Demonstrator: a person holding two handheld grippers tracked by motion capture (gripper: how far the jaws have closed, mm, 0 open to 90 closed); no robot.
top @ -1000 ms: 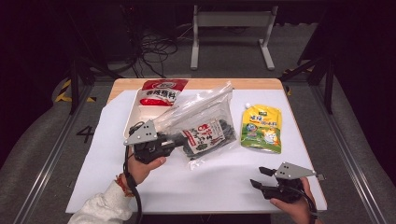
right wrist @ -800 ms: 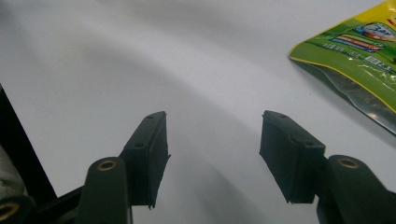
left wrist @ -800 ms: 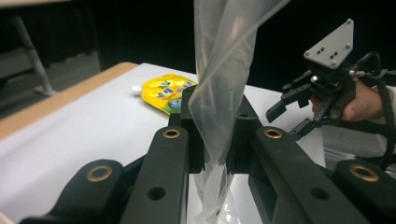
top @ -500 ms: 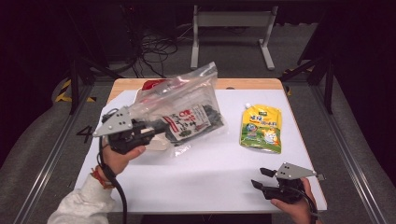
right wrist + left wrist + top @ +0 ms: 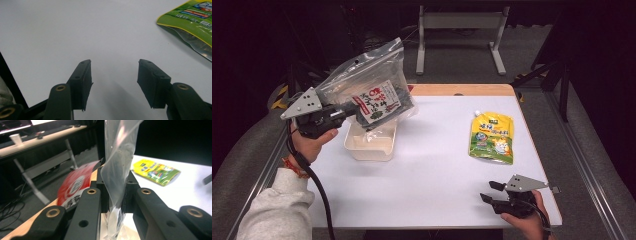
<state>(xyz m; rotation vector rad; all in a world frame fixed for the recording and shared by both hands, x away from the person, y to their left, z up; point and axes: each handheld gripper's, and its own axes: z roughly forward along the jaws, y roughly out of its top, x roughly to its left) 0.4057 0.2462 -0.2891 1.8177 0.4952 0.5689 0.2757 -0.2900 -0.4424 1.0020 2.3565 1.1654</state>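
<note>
Clear bag [image 5: 372, 92] lifted off the table [image 5: 437, 165], pinched in the left gripper [image 5: 349, 111].

Held up above the pale tray [image 5: 369, 145] at the table's left side, with a dark snack pack showing inside the bag; jaws pressed together on the plastic edge [image 5: 117, 170] in the left gripper view. Resting low at the near right corner, the right gripper [image 5: 489, 192], jaws spread and just closing a little, nothing between them. Lying flat to the right, well apart from both: a yellow-green pouch [image 5: 492, 137].
</note>
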